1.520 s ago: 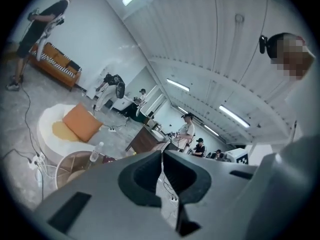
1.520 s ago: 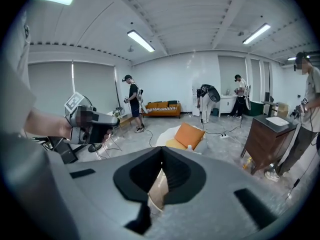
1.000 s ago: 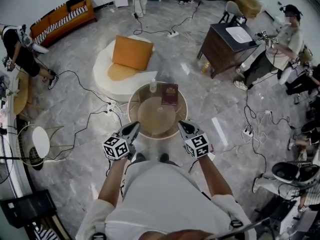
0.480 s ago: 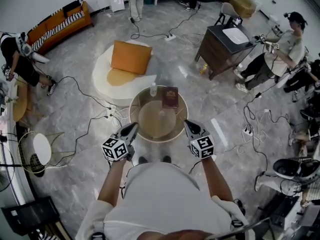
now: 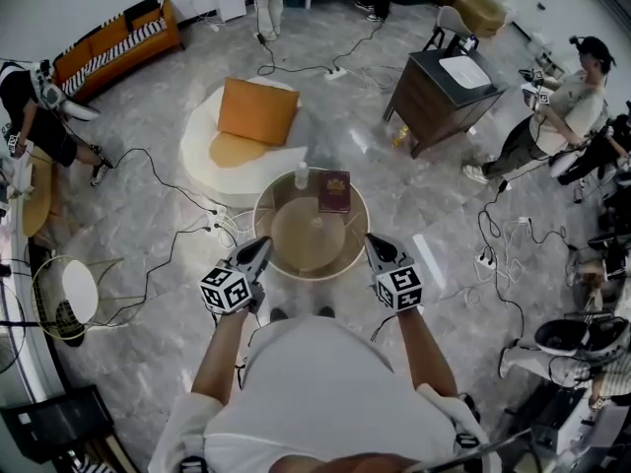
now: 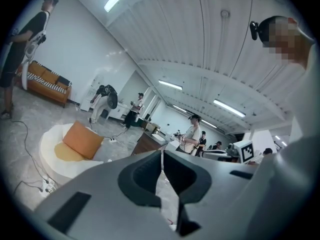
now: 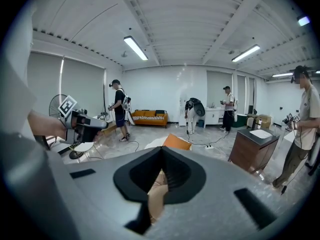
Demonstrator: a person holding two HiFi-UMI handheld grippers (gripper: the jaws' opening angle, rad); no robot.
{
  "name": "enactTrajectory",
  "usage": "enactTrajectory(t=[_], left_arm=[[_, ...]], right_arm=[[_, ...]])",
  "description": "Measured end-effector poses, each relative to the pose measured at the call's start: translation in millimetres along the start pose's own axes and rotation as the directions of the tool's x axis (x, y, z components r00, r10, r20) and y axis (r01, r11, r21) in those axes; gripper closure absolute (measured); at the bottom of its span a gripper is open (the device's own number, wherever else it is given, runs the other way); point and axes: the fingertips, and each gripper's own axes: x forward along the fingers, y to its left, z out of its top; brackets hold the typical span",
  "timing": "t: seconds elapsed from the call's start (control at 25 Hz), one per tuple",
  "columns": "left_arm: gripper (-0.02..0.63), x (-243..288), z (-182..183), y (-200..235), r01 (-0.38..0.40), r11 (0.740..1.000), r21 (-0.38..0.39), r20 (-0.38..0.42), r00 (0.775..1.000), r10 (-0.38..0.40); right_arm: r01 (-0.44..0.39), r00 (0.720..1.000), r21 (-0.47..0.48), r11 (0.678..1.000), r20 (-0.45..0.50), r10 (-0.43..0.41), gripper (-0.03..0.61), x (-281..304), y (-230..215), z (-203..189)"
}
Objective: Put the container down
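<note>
the left gripper [image 5: 260, 248] and the right gripper [image 5: 374, 244] are held over the near edge of a round tabletop [image 5: 296, 239], one at each side, well apart from each other. both are pressed together with nothing between the jaws; each gripper view shows the two jaws meeting along one line. the container [image 5: 302, 173], a small pale bottle, stands upright on the far side of the tabletop, away from both grippers. a dark red book [image 5: 334, 190] lies flat just to its right. beyond the tabletop, an orange cushion [image 5: 259, 112] rests on a white round seat [image 5: 200, 141], and a dark wooden cabinet [image 5: 434, 92] stands far right on the floor.
</note>
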Motion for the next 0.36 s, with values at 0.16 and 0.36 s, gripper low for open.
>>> enactTrajectory(t=[0.16,0.36], left_arm=[[0.597,3.6,0.6,2.5,-0.004,1.000,-0.006,0.002,1.000,0.004],[0.597,7.8,0.9,3.4,-0.006,1.000,-0.010,0.004,1.000,0.006]], right_arm=[[0.004,1.000,0.002,1.000,-0.003,-0.004,0.583,0.0,-6.2,0.7],[0.005,1.000,0.000,1.000,-0.003,-0.005,0.583,1.1,-9.9,1.5]])
